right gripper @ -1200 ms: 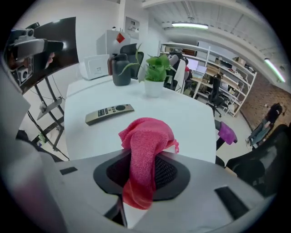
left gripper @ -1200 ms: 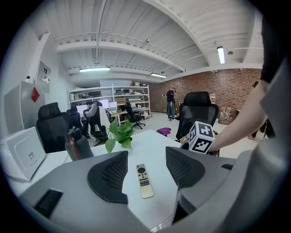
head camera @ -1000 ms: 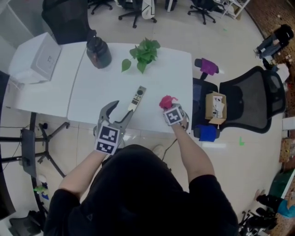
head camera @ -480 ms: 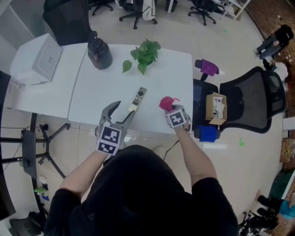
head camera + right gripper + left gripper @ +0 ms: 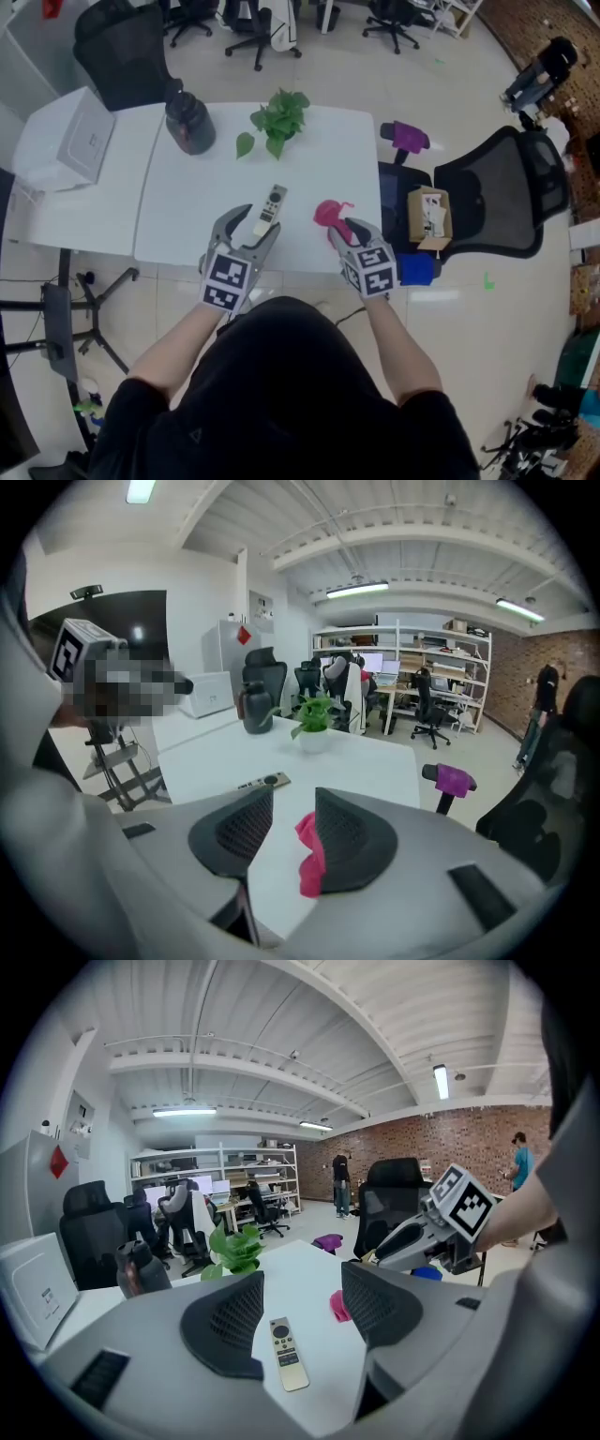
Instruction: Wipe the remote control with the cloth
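Pink cloth (image 5: 327,213): one | remote control (image 5: 270,206): one | left hand-held gripper (image 5: 255,225) open | right hand-held gripper (image 5: 342,229) open, empty, just narrowing

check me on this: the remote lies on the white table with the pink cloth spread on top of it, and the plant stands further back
One thing is off: the pink cloth is not on top of the remote. It lies on the white table apart from the remote, to its right in the head view. The plant does stand further back.
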A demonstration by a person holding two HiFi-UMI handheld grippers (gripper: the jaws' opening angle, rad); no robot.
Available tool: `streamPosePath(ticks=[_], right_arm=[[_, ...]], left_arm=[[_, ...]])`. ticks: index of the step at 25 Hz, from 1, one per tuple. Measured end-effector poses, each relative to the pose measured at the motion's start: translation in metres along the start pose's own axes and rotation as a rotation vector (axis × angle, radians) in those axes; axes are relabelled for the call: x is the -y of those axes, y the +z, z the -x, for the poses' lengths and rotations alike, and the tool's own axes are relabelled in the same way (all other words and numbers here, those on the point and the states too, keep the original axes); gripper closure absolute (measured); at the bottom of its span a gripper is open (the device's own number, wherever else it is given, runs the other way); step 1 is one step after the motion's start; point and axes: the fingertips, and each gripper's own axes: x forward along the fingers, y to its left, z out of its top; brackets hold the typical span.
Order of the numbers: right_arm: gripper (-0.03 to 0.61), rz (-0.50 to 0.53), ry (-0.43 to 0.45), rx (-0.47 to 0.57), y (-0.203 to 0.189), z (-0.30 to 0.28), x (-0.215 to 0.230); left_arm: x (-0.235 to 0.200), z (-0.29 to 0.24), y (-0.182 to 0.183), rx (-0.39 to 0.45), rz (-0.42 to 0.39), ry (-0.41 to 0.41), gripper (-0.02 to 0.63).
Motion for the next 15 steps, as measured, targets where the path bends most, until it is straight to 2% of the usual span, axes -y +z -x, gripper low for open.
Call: streamPosePath(ticks=[4, 6, 12, 15], right_arm=[[0.503, -0.013, 0.023, 0.092, 0.025, 0.033, -0.021], [0.523, -0.013, 0.029, 0.134, 0.037, 0.047, -0.029], [0.555, 0.002, 0.032, 0.234, 0.070, 0.078, -0.049], [0.566, 0.011, 0.029, 0.259, 0.083, 0.087, -0.055]], left_arm=[[0.007, -0.004, 0.011, 0.034, -0.012, -0.024, 0.353], [0.010, -0.004, 0.016, 0.048, -0.018, -0.036, 0.360], [0.021, -0.006, 0.027, 0.085, -0.054, -0.063, 0.403], [0.025, -0.006, 0.032, 0.096, -0.077, -0.071, 0.464]])
